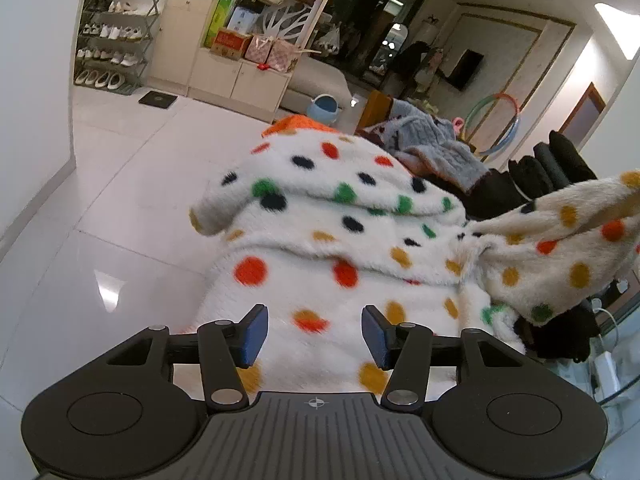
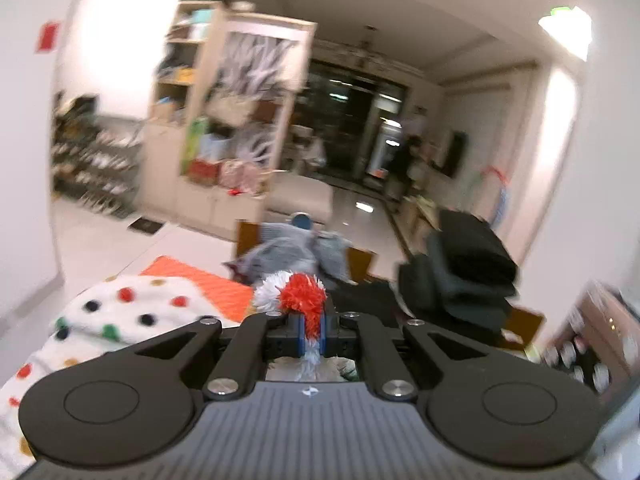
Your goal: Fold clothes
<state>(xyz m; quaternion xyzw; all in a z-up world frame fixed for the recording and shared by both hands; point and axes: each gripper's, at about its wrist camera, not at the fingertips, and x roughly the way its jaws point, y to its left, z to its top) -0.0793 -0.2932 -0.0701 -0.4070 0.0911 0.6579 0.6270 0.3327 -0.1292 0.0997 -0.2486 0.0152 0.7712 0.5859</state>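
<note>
The fleece garment (image 1: pixel 340 240) is white, deep-piled and fuzzy, printed with round dots in orange-red, black, green and mustard. It lies bunched in soft rolls and folds directly ahead of the left gripper (image 1: pixel 315 332). One section of it rises off the heap and stretches toward the right edge of the left wrist view.

The left gripper's jaws stand spread, blue pads apart, with fleece showing behind the gap; the pads press on nothing.

The right gripper (image 2: pixel 313 330) has its jaws pressed together, pinching a tuft of the fleece garment (image 2: pixel 120 312). White pile and one red dot bulge out above the blue pads.

Only the left wrist view shows the lifted section. It also shows a grey knitted garment (image 1: pixel 432 136) beyond the heap and a multicoloured hoop (image 1: pixel 496 128) leaning at the wall.

Only the right wrist view, which is blurred, shows the pinch itself. It also shows an orange ribbed surface (image 2: pixel 200 284) beside the fleece and a stack of dark folded items (image 2: pixel 468 272) to the right.

Both views show glossy white floor tiles (image 1: pixel 120 184), a shoe rack (image 1: pixel 112 40) and a pale cabinet (image 1: pixel 240 76).
</note>
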